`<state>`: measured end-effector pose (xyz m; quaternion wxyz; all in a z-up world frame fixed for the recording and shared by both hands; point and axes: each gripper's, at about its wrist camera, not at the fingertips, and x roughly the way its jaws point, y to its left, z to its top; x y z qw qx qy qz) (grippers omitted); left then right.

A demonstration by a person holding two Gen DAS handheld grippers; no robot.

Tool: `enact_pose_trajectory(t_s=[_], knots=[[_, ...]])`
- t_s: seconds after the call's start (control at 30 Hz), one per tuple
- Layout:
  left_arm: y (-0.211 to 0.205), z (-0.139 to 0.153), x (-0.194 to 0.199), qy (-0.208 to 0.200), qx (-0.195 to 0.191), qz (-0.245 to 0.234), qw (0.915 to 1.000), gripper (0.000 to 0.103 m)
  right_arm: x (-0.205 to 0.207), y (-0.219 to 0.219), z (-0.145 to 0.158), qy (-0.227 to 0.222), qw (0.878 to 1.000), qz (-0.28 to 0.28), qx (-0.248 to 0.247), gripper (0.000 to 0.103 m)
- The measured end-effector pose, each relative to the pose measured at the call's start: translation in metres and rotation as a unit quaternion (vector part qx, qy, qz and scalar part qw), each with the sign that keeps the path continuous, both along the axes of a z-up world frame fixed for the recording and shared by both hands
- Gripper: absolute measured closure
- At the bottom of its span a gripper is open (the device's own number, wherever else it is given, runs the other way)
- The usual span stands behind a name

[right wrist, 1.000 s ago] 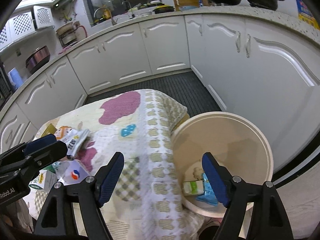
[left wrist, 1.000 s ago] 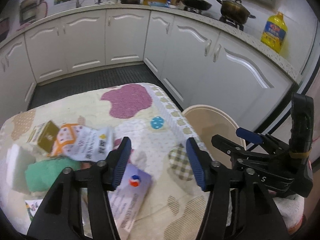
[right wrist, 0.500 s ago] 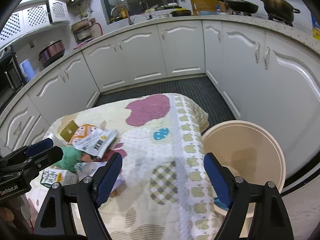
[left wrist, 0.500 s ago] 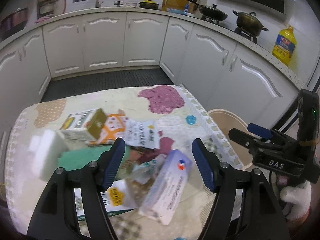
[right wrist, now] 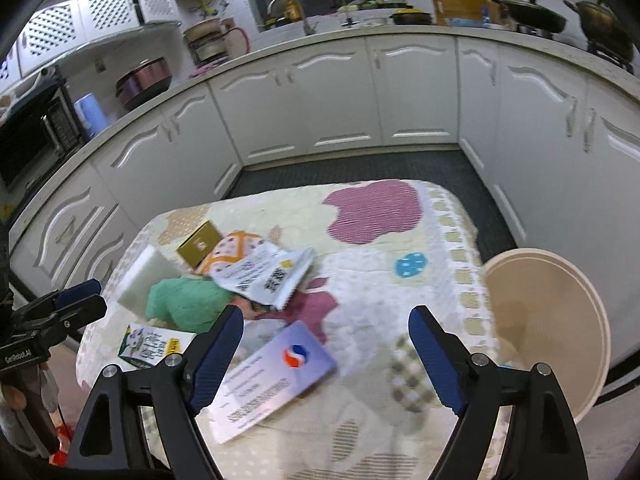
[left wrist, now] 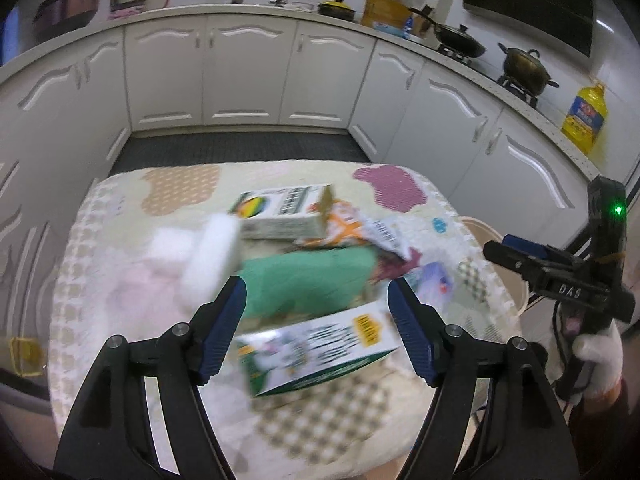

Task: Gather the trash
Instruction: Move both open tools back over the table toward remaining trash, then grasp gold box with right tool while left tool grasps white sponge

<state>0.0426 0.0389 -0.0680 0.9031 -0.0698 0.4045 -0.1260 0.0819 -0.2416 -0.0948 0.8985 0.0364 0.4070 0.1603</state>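
Green-white carton motion-blurred – print unreadable; bin contents hidden by rim.

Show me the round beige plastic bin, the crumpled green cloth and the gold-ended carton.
Round beige plastic bin [right wrist: 560,320], right wrist view, inner wall.
Crumpled green cloth [right wrist: 188,302], right wrist view, middle.
Gold-ended carton [right wrist: 200,243], right wrist view, gold end.
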Motion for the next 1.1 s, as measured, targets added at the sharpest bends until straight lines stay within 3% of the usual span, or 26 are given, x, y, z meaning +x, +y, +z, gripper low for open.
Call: enact_pose_trajectory(t_s=[0.5, 0.77, 0.97, 1.1], knots=[[0.07, -0.025, -0.003, 0.024, -0.014, 0.047, 0.9985, 0.03, 0.02, 0.053, -0.011, 0.018, 0.998, 0.052, -0.005, 0.02], [0.059, -0.037, 0.028, 0.034, -0.003, 0.03, 0.999, 0.03, 0.044, 0.083, -0.007, 0.024, 0.997, 0.076, 0.019, 0.02], [0.05, -0.042, 0.049, 0.041, 0.015, 0.017, 0.9989, 0.03, 0.069, 0.121, -0.011, 0.019, 0.99, 0.142, -0.006, 0.018], [0.053, -0.049, 0.061, 0.061, 0.007, 0.012, 0.998, 0.031, 0.084, 0.142, -0.021, 0.017, 0.981, 0.191, -0.033, 0.018]])
